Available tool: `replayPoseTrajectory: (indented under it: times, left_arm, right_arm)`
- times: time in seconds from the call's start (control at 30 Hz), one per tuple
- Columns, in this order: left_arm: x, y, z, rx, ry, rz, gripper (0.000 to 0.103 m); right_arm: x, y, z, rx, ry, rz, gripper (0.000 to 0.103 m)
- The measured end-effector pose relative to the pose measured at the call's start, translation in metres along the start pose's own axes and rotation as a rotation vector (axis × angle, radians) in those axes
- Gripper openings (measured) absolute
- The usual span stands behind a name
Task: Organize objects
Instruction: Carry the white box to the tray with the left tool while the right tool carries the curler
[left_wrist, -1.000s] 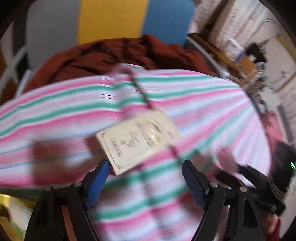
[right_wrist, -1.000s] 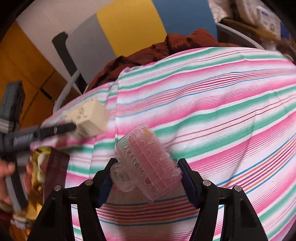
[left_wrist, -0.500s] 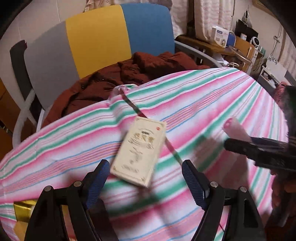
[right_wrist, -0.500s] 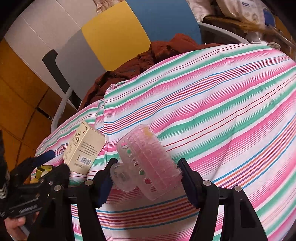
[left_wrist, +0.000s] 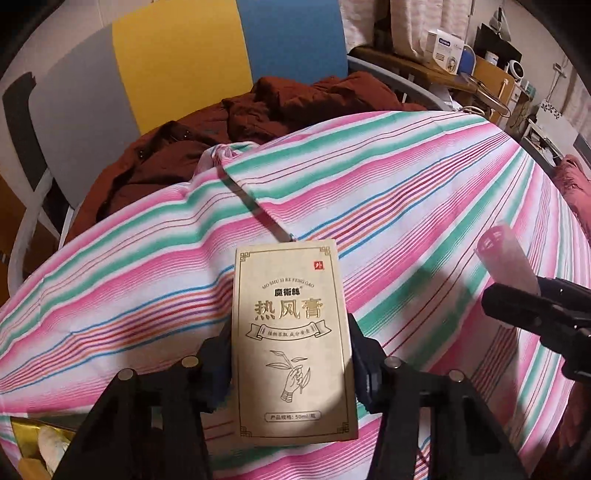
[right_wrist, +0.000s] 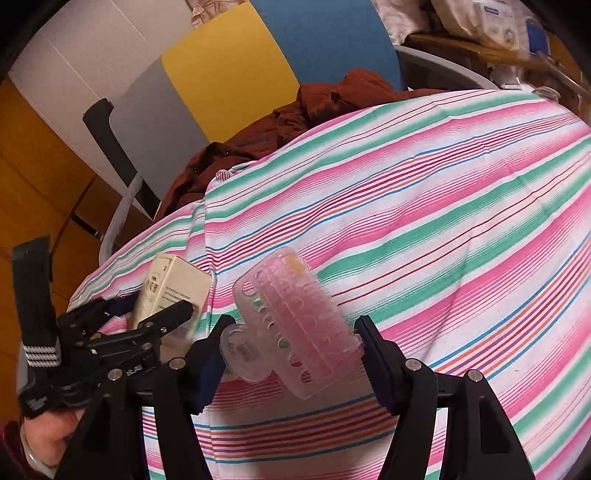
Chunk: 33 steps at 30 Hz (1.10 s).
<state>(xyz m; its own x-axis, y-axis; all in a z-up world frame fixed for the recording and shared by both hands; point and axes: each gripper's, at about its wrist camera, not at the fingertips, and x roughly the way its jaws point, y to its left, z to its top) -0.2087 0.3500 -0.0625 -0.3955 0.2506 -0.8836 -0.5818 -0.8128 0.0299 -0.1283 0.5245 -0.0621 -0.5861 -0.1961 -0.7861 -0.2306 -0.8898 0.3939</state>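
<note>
Left wrist view: the left gripper has just been closing and now its 2 jaws pinch the beige box by its sides, bottom middle of the frame, over the striped cloth. A brown garment is bunched up behind, in front of a yellow and blue board. In the right wrist view the right gripper is clamped on the pink hair clip, bottom center, with the box just left of it.

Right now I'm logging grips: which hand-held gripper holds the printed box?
The left hand-held gripper: its jaws have just closed on the cream carton. The right hand-held gripper holds a pink translucent clip.
</note>
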Motion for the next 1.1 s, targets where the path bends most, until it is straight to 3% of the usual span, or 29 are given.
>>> replayPoseTrajectory:
  times: [0.27, 0.5, 0.6, 0.8, 1.1]
  left_arm:
    - [-0.002, -0.006, -0.005, 0.021, -0.026, 0.003, 0.053]
    - [-0.011, -0.013, -0.015, -0.009, -0.065, -0.039, 0.052]
    - [-0.024, -0.011, -0.019, -0.051, -0.097, -0.072, 0.052]
    - [-0.062, -0.013, -0.027, -0.045, -0.181, -0.089, 0.052]
    - [-0.104, -0.001, -0.065, -0.173, -0.238, -0.19, 0.052]
  right_arm:
    - [0.0, 0.002, 0.0, -0.013, -0.004, -0.017, 0.067]
    - [0.0, 0.002, 0.0, -0.024, -0.011, -0.038, 0.067]
    - [0.0, 0.003, 0.0, -0.038, -0.014, -0.051, 0.067]
    - [0.004, 0.006, -0.002, -0.063, -0.009, -0.071, 0.067]
    - [0.006, 0.022, -0.01, -0.152, -0.035, -0.095, 0.067]
